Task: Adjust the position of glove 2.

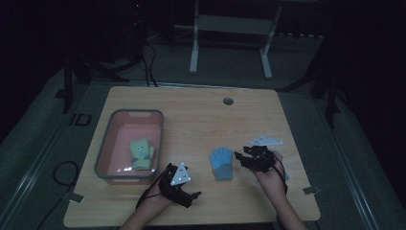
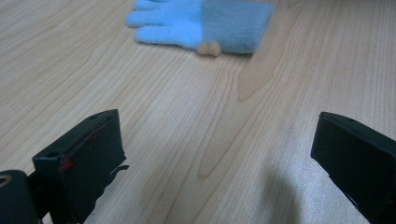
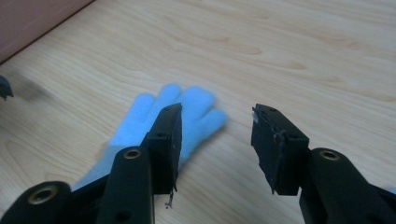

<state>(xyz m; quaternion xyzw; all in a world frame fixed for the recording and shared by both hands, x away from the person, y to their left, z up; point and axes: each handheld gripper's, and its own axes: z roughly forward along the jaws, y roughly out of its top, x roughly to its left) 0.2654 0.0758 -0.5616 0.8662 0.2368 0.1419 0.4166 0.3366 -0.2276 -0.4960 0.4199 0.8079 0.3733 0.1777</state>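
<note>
High view: the counter [image 1: 201,120] is showing pale wood grain, rectangular with rounded corners. A blue glove [image 1: 221,162] is lying flat on it, fuzzy knit, pale fingers and a greyer cuff. The right gripper [image 1: 243,158] is sitting just beside the glove's right edge, fingers parted and empty. The left gripper [image 1: 191,196] is resting near the front edge, well apart from the glove, a grey three-cornered plate on top. A grey-rimmed, pinkish bin [image 1: 111,143] with rounded corners is standing at the left, holding a green glove [image 1: 141,153].

Left gripper view: the black, blocky fingers [image 2: 84,158] are standing wide, with nothing but bare grain between them. The blue glove [image 2: 201,23] is lying farther off, its nap soft; a small tan bit is sitting at its lower edge.

Right gripper view: the matte black fingers [image 3: 168,140] are standing partly apart, holding nothing. The blue glove [image 3: 196,105] is lying below and partly behind the left finger, its rounded fingertips fanning out on the counter. The gap between the fingers is showing wood. A strip of the bin's pinkish wall [image 3: 32,18] is crossing the top left corner.
</note>
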